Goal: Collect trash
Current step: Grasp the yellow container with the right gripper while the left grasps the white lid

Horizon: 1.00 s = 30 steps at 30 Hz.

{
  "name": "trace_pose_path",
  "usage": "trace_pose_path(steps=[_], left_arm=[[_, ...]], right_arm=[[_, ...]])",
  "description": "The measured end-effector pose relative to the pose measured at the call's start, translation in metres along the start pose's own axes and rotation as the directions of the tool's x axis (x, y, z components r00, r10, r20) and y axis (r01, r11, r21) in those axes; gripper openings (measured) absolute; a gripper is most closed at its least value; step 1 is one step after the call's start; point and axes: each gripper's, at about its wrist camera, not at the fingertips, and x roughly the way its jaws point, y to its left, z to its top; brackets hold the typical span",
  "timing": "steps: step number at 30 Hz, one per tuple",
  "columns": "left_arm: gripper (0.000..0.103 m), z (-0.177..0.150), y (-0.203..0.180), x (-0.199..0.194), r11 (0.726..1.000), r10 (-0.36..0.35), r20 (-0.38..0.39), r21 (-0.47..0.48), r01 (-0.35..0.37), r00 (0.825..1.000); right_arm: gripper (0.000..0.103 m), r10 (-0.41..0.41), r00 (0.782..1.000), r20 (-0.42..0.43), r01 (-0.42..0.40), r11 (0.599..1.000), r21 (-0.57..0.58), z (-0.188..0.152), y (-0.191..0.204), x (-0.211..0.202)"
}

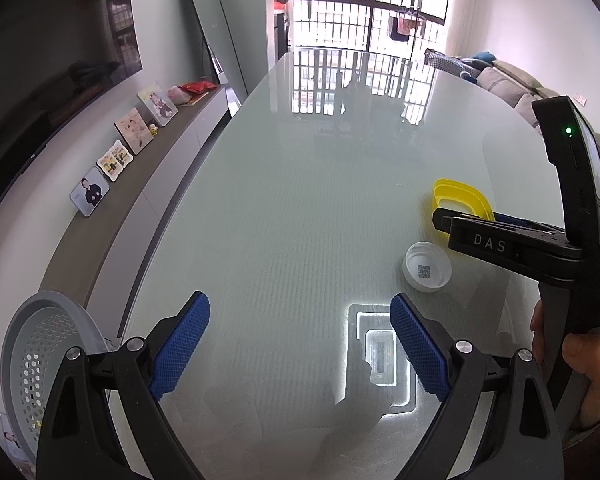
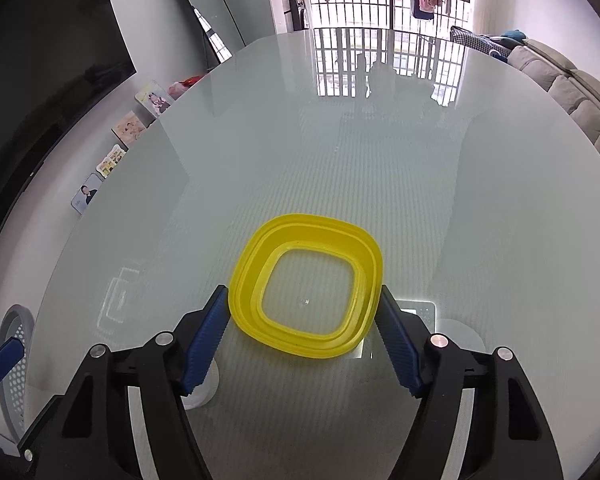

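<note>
Now, right gripper (image 2: 302, 334): spread wide, its blue ribbed pads either side of the yellow square plastic ring lid (image 2: 305, 286); whether they touch it I cannot tell.
Yellow lid: flat on the pale glass table (image 2: 340, 168), towards the right side.
Left gripper (image 1: 300, 350): wide apart, holding nothing, above the table.
Small round clear plastic cap (image 1: 427, 266): on the table just beside the yellow lid, a printed code inside.
Grey perforated basket (image 1: 44, 344): at the table's left edge.
</note>
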Motion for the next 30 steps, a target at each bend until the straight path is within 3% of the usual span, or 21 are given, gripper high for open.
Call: trace_pose_path(steps=[19, 20, 24, 25, 28, 30], left_arm=[[0.090, 0.018, -0.059, 0.039, 0.993, -0.077, -0.048, 0.084, 0.081, 0.996], [0.088, 0.019, -0.062, 0.043, 0.993, -0.078, -0.052, 0.088, 0.083, 0.996], [0.066, 0.016, -0.069, 0.055, 0.991, -0.080, -0.095, 0.098, 0.090, 0.992], [0.065, 0.015, -0.070, 0.055, 0.991, -0.070, -0.086, 0.105, 0.079, 0.994], [0.038, 0.014, -0.071, 0.050, 0.989, -0.087, -0.079, 0.116, 0.096, 0.993], [0.039, 0.012, -0.073, 0.047, 0.986, -0.108, -0.080, 0.115, 0.117, 0.991]], right_arm=[[0.069, -0.045, 0.995, 0.085, 0.028, 0.982, 0.186, -0.039, -0.084, -0.069], [0.069, -0.042, 0.995, 0.089, 0.024, 0.981, 0.190, -0.039, -0.085, -0.070], [0.070, -0.029, 0.995, 0.100, 0.009, 0.981, 0.193, -0.040, -0.088, -0.074], [0.070, -0.026, 0.995, 0.100, 0.006, 0.981, 0.192, -0.039, -0.086, -0.073], [0.070, -0.020, 0.995, 0.095, 0.001, 0.982, 0.191, -0.040, -0.085, -0.072], [0.070, -0.018, 0.996, 0.093, 0.000, 0.982, 0.189, -0.040, -0.084, -0.071]])
